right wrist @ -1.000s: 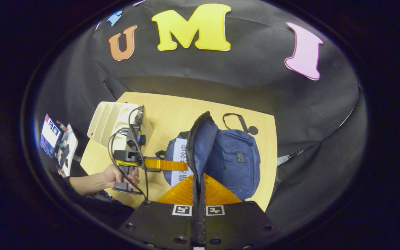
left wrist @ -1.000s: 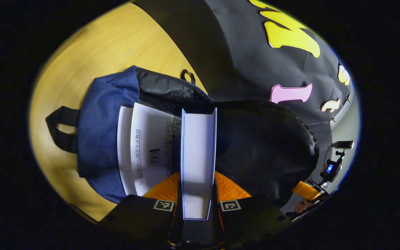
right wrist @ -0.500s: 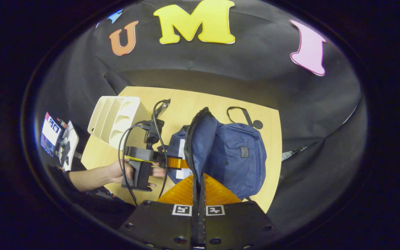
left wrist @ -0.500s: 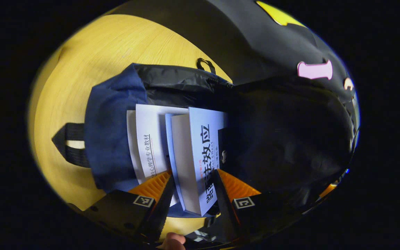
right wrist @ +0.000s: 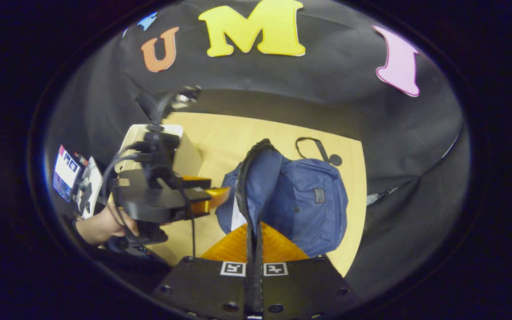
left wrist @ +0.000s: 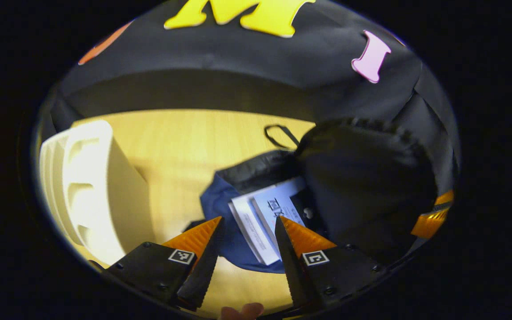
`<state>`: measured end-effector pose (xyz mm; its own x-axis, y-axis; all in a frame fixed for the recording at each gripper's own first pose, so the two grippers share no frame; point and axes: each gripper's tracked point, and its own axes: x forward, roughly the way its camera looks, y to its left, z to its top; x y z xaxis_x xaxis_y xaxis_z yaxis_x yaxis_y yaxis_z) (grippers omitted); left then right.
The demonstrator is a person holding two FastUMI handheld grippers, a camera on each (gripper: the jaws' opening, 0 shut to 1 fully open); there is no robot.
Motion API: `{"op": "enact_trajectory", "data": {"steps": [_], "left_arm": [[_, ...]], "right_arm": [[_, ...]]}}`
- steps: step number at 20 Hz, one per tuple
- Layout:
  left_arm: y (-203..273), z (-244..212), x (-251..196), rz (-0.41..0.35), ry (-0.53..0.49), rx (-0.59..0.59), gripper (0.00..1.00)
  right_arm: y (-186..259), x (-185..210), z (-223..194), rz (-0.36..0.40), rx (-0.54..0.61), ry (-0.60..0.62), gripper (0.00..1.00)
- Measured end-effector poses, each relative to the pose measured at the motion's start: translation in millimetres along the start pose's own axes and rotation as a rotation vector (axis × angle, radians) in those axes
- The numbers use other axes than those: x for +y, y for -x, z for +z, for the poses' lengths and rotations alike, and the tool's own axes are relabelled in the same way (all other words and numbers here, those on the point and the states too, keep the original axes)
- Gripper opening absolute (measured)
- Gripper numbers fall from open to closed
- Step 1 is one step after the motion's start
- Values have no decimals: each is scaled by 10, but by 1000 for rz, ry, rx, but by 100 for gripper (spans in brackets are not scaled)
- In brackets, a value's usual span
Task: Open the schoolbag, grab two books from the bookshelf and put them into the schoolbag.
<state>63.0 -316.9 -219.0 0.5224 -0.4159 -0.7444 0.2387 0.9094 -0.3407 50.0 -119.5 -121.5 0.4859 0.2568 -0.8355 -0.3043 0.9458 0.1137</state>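
While the right gripper [right wrist: 254, 231] stays out of the action, its fingers pinched tight on the raised flap [right wrist: 256, 178] of the schoolbag [right wrist: 302, 209], we see the bag lying on the wooden table [right wrist: 247, 133] with its mouth held wide. In the left gripper view, two books [left wrist: 267, 213] sit inside that opening, pale covers side by side, their lower ends poking out over the blue fabric. The left gripper [left wrist: 247, 226] hangs just in front of them, fingers spread apart with nothing between them, no contact with either book. We catch the flap's dark lining [left wrist: 367, 186] standing up at the right of the books, and the cream bookshelf [left wrist: 91, 191] at the left on the table, well apart from the bag. From the right gripper view, a hand [right wrist: 105, 224] holds the left gripper [right wrist: 214, 198] beside the bag's open side, fingertips near the blue fabric
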Motion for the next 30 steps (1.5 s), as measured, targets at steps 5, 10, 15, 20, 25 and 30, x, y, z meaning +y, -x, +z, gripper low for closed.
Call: {"op": "enact_trajectory", "data": {"steps": [5,10,15,20,25,30], "left_arm": [[974,914,316,172,-160,-417,79],[1713,1364,481,285,-188,-675,92],[2414,1480,602,327,-175,-810,94],[2879,1602,568,365,-142,-907,94],[3313,1674,695,395,-137,-981,100],[3371,1528,751,380,-86,-977,100]], "right_arm": [[-121,227,-33,0,-19,15,0],[-195,541,5,35,-56,-58,10],[23,971,325,135,-202,-183,80],[647,895,939,-59,-583,-121,97],[1494,1006,1288,-243,-989,-108,96],[1776,1057,1057,-258,-1107,-125,97]]}}
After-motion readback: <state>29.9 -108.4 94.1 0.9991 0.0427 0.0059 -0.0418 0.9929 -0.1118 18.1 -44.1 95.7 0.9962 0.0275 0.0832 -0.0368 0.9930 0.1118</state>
